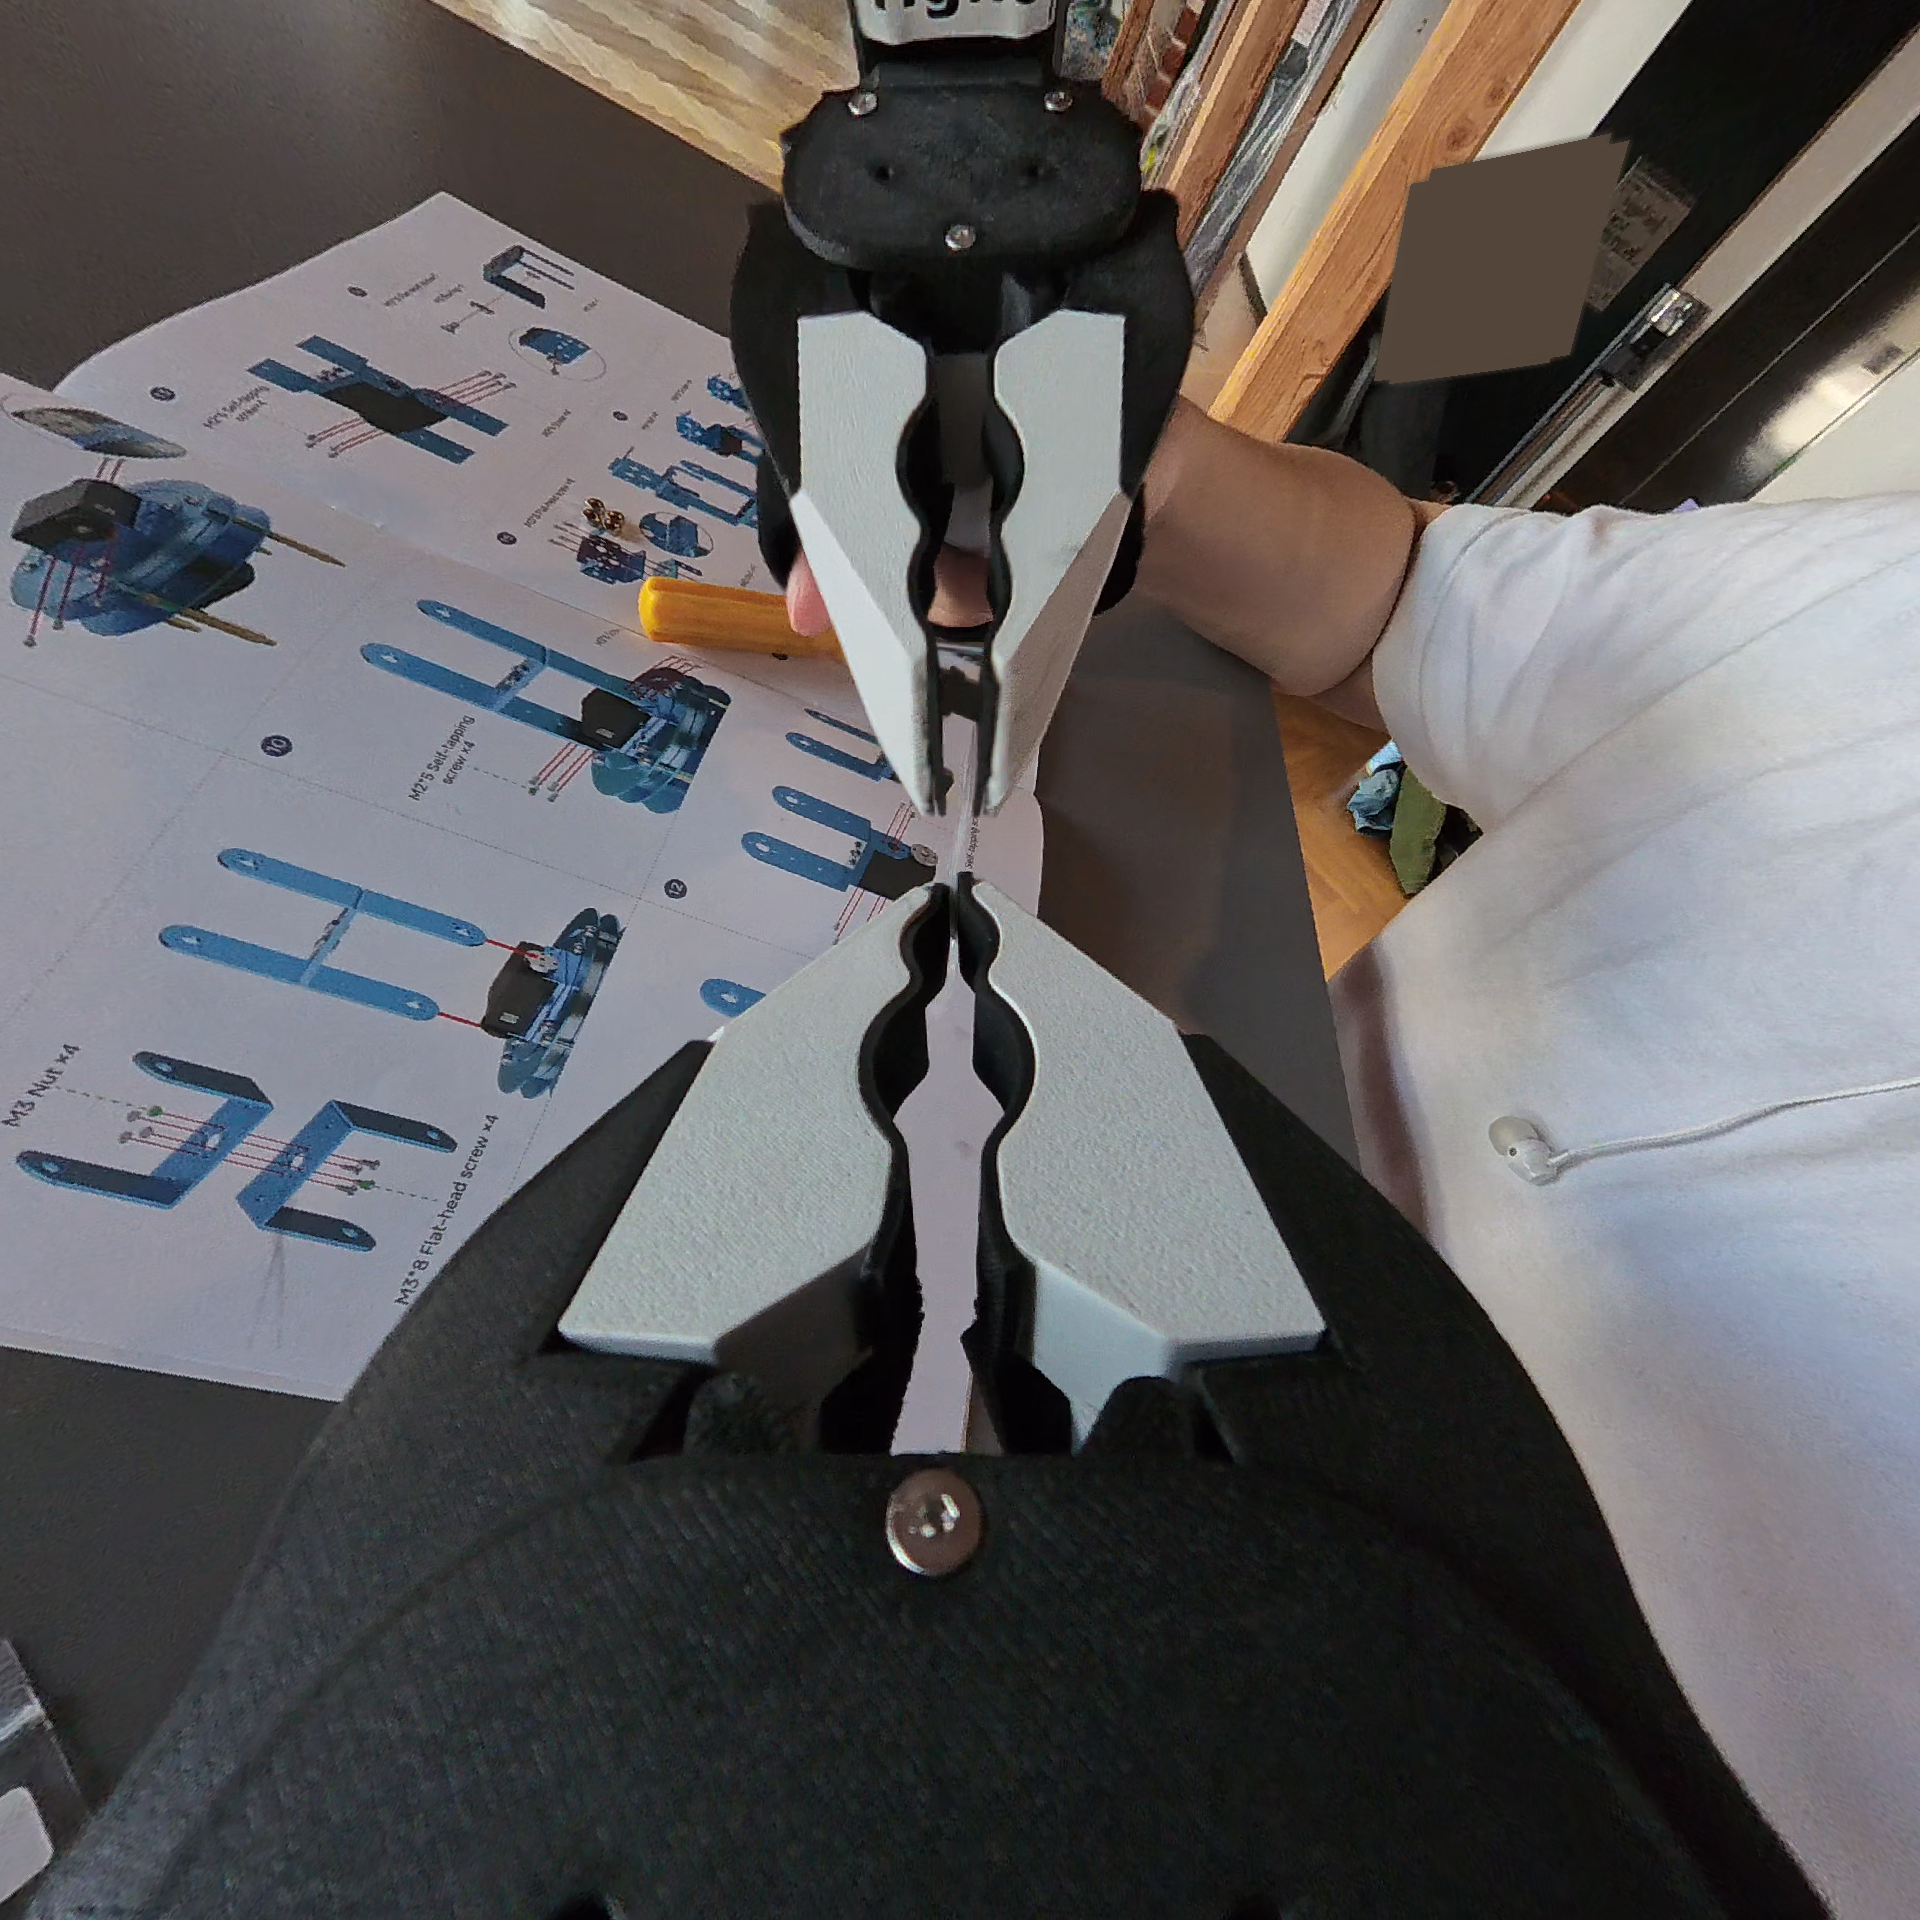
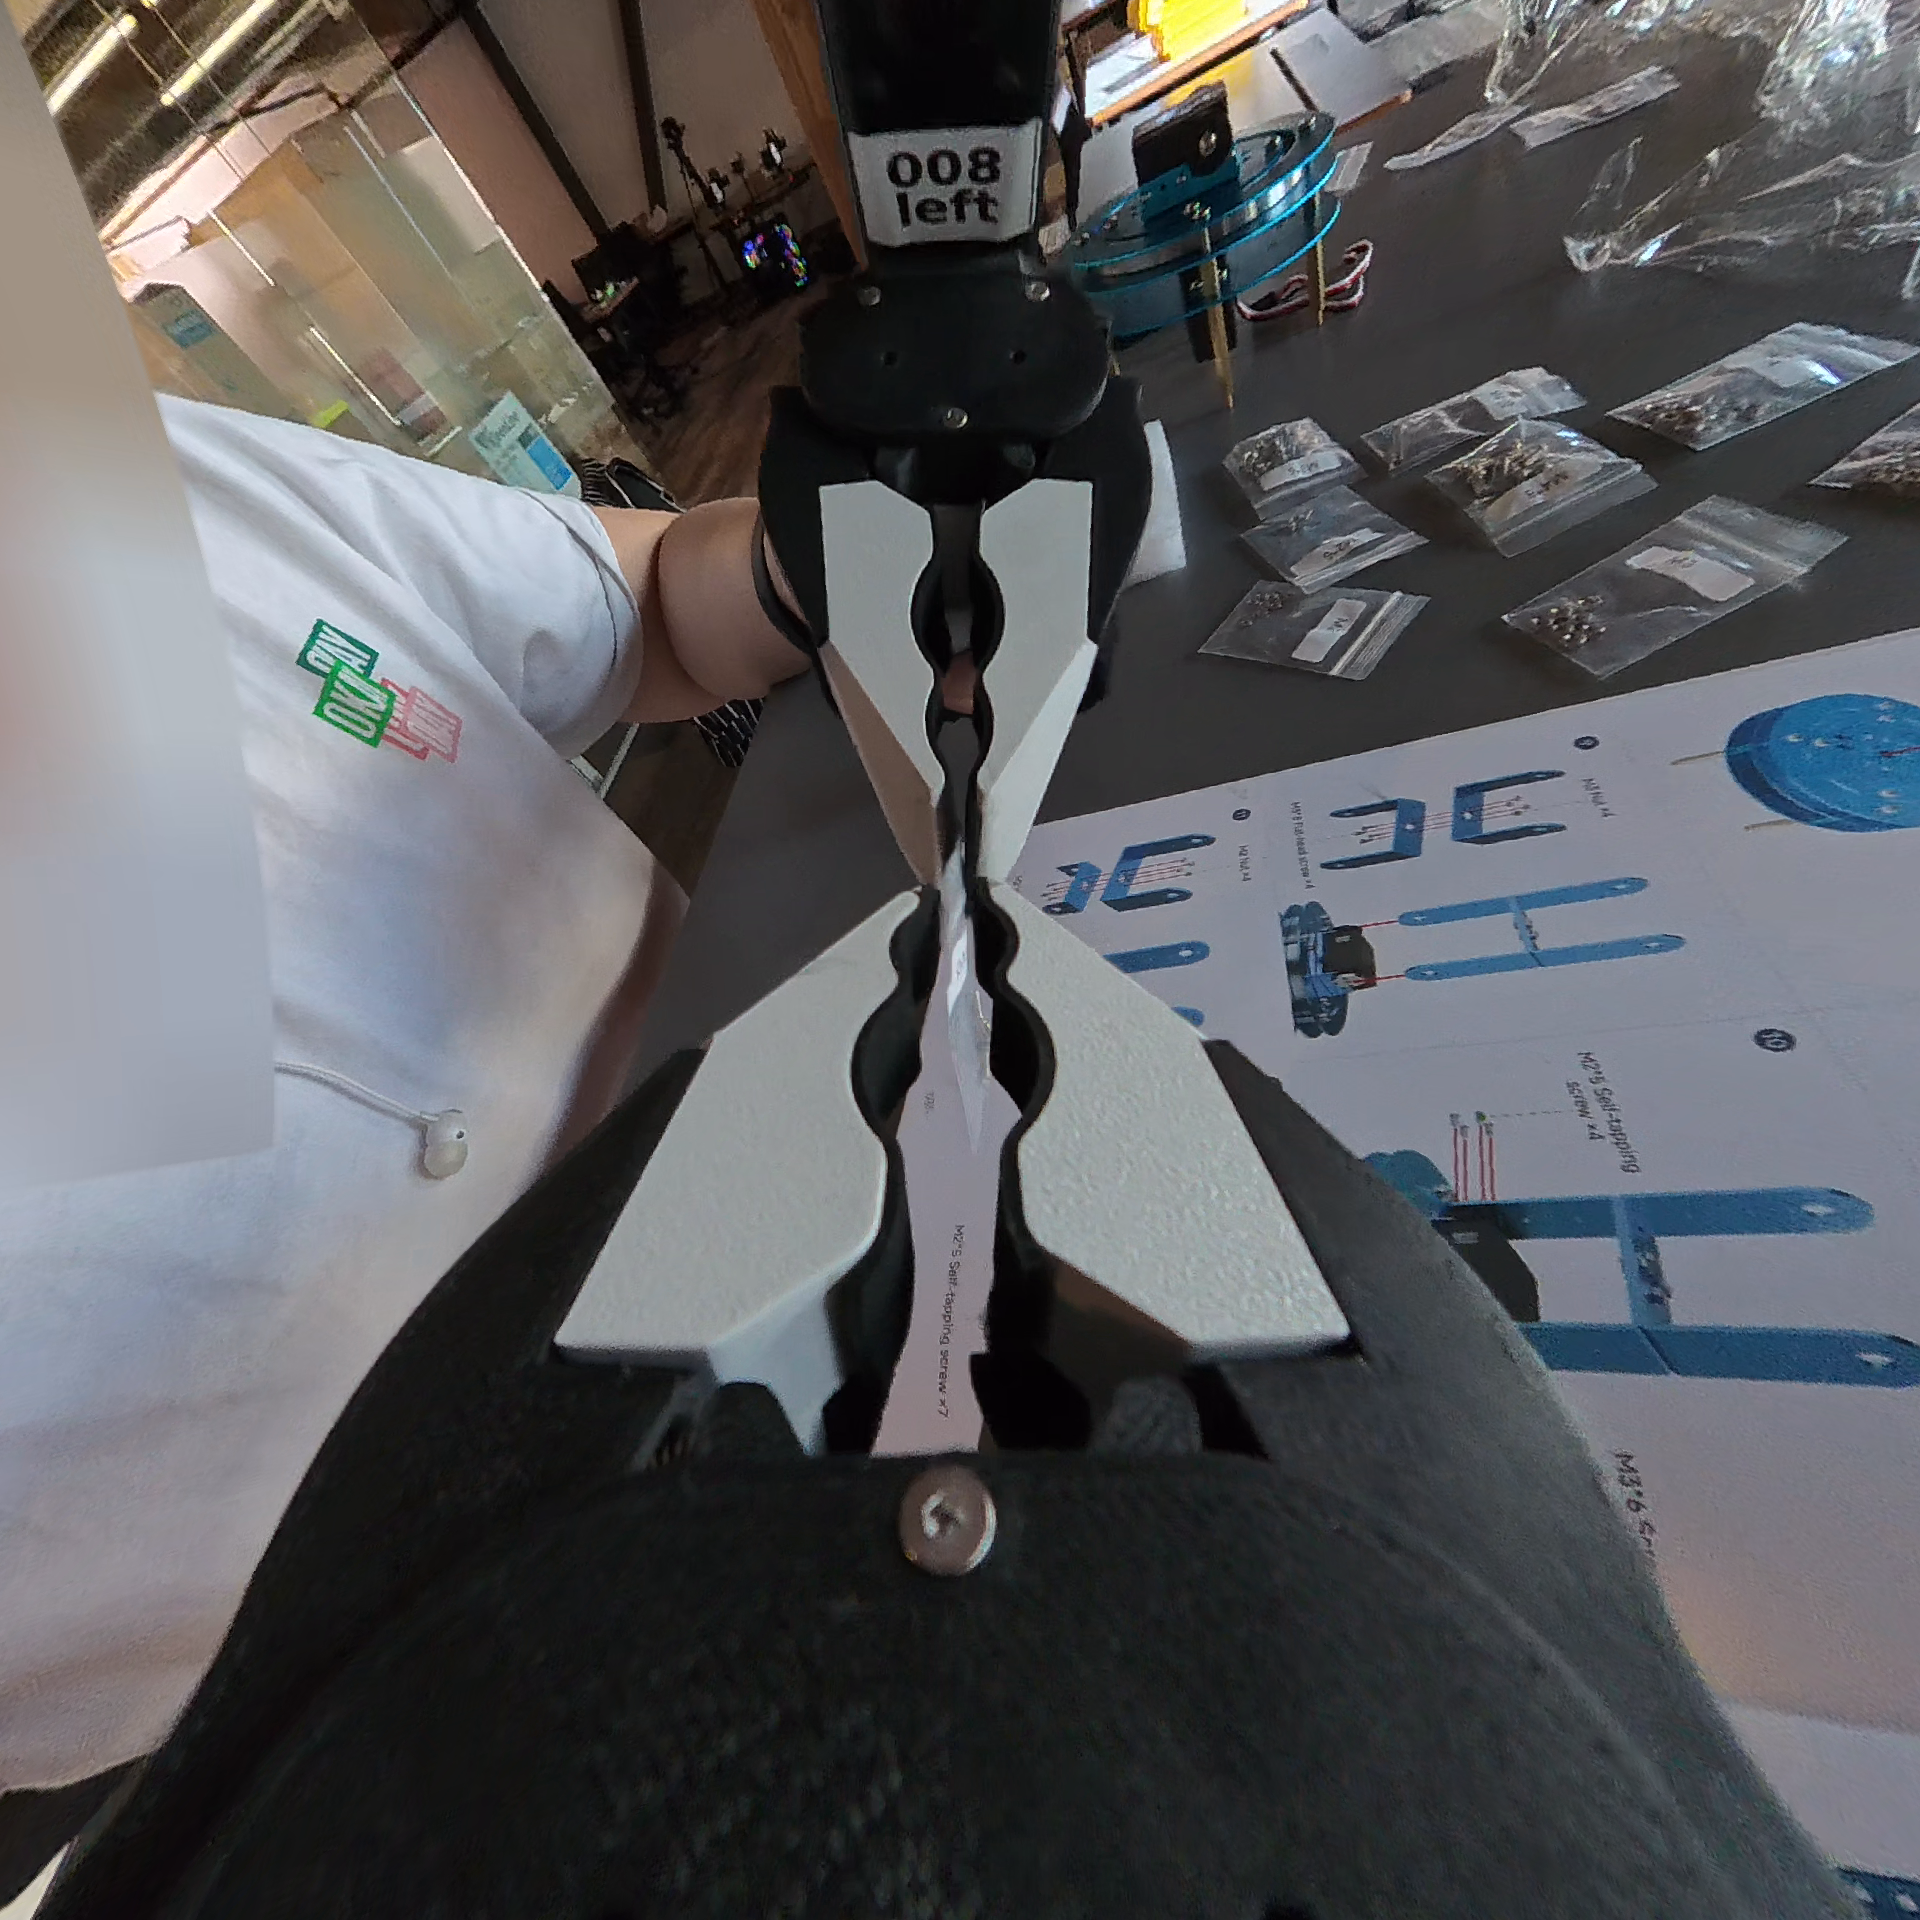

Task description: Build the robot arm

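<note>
— What do the grippers hold?
— The left gripper (image 1: 954, 896) and right gripper (image 2: 951, 896) meet tip to tip, both pinching one small clear bag (image 2: 963, 1003) with a white label
— And around them?
— A printed instruction sheet (image 1: 312, 831) on the dark surface (image 1: 156, 208), and labelled screw bags (image 2: 1538, 488) beyond

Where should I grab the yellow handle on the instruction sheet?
Across the exposed end of the yellow handle, from above: it lies flat on the instruction sheet, the rest hidden behind the right gripper, which shares a small bag with the left gripper.
</note>
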Motion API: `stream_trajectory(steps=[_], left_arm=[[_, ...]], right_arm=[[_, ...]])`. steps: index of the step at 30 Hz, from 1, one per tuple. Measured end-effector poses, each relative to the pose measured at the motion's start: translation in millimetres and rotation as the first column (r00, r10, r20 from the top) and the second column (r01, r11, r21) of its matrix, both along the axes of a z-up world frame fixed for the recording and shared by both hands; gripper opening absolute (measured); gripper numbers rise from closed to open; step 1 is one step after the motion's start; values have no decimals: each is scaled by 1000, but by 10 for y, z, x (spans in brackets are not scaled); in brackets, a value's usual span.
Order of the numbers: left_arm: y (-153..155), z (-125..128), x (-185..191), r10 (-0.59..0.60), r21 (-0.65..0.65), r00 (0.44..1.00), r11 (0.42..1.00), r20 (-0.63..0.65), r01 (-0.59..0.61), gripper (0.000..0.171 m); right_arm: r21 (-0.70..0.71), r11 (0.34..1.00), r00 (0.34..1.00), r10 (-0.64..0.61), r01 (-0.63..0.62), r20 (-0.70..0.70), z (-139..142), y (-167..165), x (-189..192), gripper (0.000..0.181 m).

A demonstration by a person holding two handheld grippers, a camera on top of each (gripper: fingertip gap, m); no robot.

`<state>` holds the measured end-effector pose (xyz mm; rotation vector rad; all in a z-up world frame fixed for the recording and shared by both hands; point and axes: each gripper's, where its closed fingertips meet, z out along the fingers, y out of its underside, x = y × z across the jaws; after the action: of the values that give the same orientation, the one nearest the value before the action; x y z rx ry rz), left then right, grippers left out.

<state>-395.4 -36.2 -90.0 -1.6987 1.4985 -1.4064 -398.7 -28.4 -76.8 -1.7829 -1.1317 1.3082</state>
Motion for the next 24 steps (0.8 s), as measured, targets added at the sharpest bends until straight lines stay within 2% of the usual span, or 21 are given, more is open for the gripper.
stream_trajectory(steps=[8,13,20,24], left_arm=[[-26,67,-1,-16,2,999,1000,38,16,0],[-47,60,5,-27,-6,999,1000,40,27,0],[-75,69,14,-28,24,999,999,42,27,0],[-58,39,19,-15,33,999,999,31,14,0]], right_arm=[[26,1000,1000,11,-11,-4,50,-50,-19,0],[84,997,999,-6,2,43,43,-66,-18,0],[95,995,1000,-20,19,5,81,-50,-24,0],[103,995,1000,-6,3,30,3,-57,-47,0]])
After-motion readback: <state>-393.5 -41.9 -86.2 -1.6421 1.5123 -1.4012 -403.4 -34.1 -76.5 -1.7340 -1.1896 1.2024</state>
